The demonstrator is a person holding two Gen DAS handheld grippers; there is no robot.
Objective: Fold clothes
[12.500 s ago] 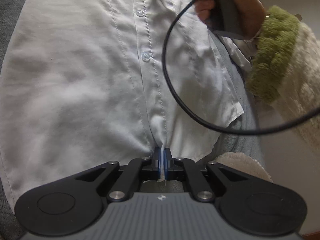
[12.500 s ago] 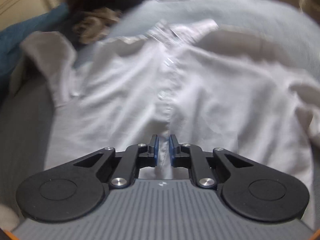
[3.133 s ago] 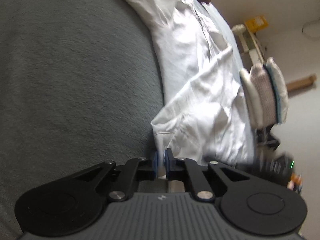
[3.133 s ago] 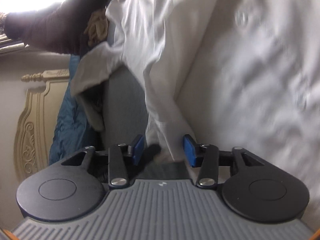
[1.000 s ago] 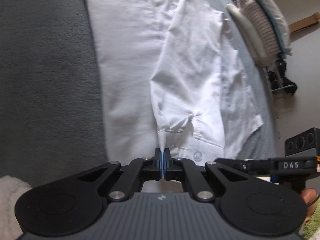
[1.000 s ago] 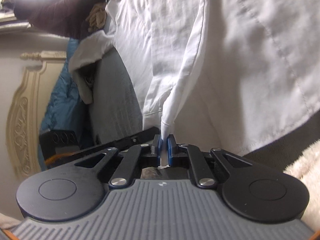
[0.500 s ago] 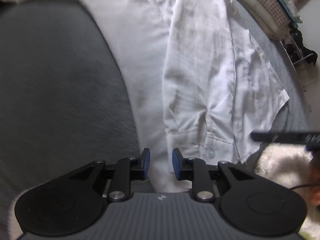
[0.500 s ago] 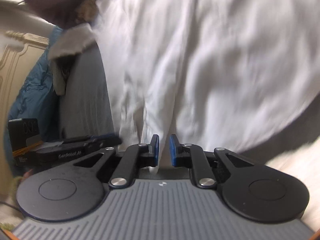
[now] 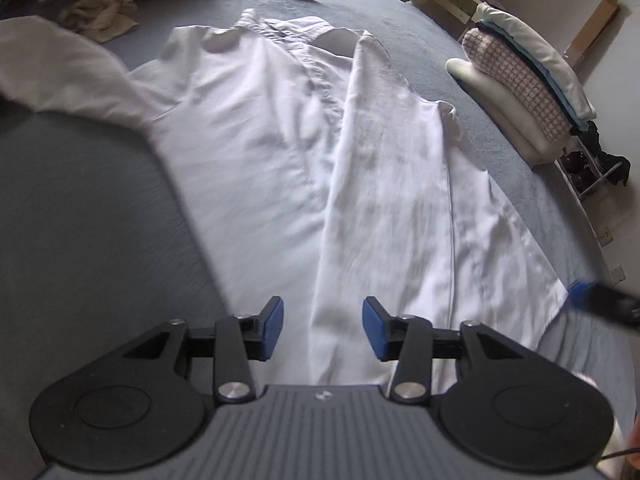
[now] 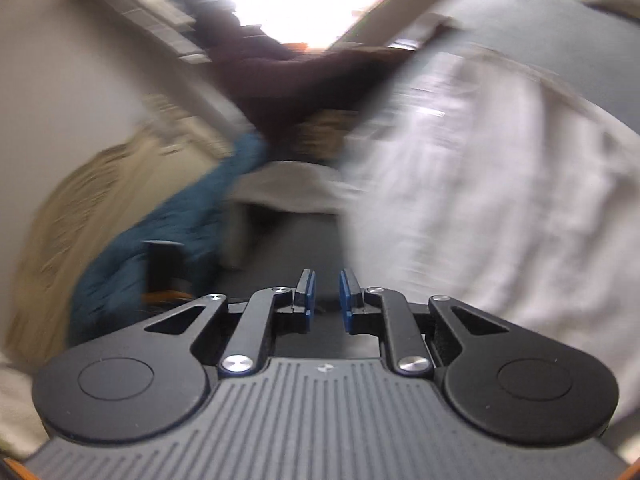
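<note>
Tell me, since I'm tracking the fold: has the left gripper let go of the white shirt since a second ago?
Yes. The left gripper, shut on the white shirt then, now stands open and empty above it.

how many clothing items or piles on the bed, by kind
white button-up shirt, spread flat with one side folded over: 1
stack of folded clothes at the bed edge: 1
crumpled cream cloth near the far side: 1
total: 3

- My right wrist view is smeared all over; the white shirt (image 10: 500,208) shows no detail.
- My right gripper (image 9: 600,300) (left view) is a blur, cut by the edge.
</note>
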